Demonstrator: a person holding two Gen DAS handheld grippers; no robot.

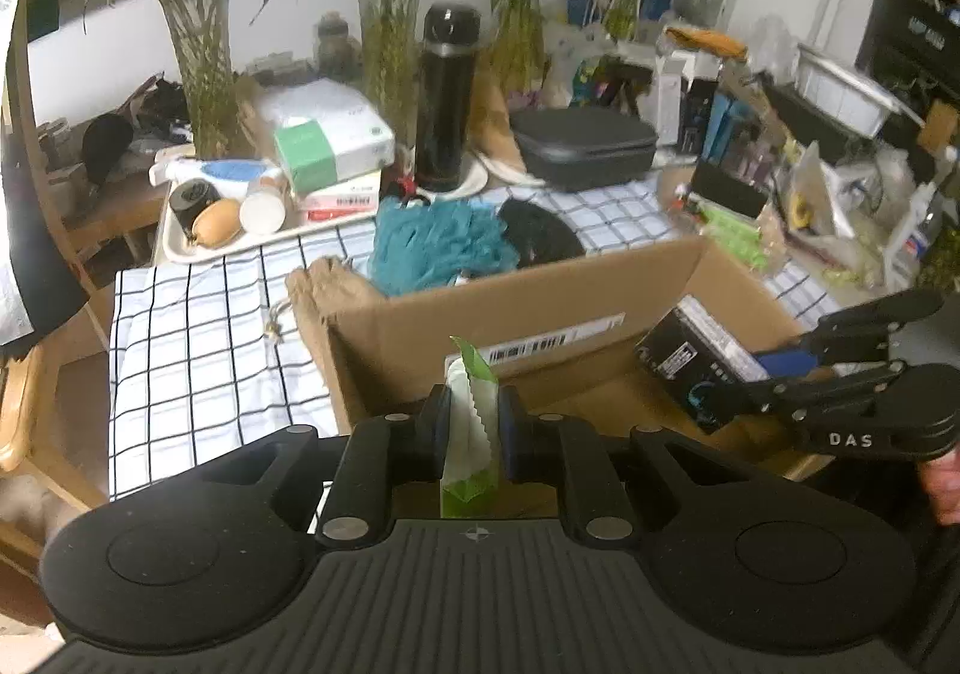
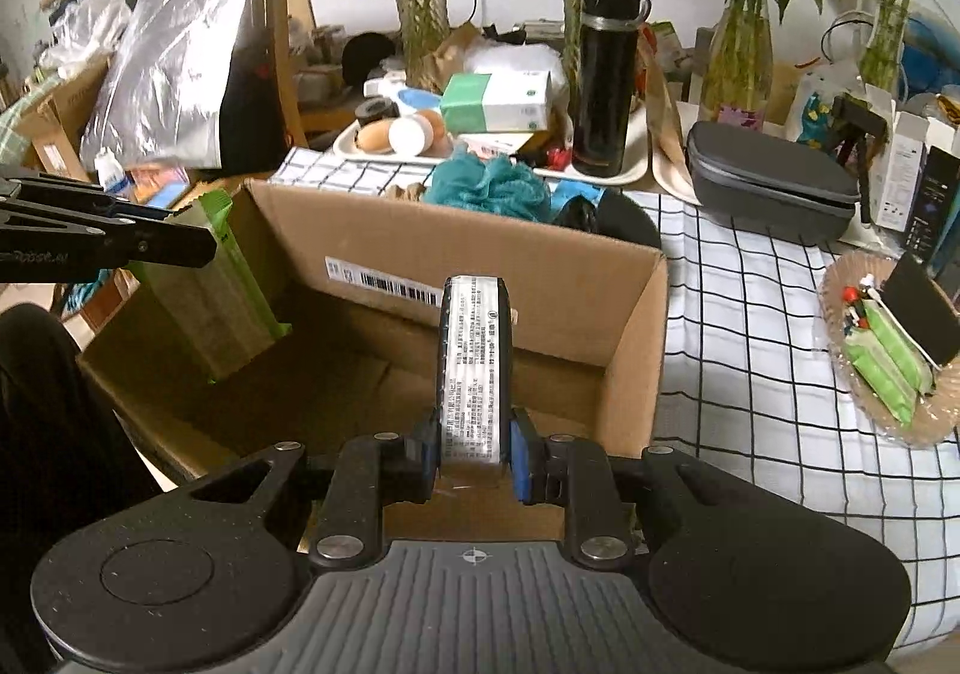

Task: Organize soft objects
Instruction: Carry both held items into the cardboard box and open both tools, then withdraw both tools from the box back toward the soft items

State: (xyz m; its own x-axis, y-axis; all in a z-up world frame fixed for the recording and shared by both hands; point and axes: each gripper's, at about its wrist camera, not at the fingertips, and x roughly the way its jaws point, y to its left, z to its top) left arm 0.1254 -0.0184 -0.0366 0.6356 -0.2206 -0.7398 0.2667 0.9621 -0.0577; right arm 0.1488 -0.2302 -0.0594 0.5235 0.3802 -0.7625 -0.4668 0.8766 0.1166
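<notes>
Packets (image 1: 471, 422) clamped (both) over box (image 1: 540, 314).

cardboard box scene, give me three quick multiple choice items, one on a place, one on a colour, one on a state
1. Where does the black flask stand?
A. in the box
B. on a white tray behind the box
C. on the floor

2. What colour is the packet in the left gripper?
A. green
B. red
C. purple

3. The cardboard box is:
A. taped shut
B. flattened
C. open on top

Key: 1 B, it stands on the tray past the box; 2 A, green and white wrapper shows between the fingers; 3 C, its inside floor shows.
</notes>
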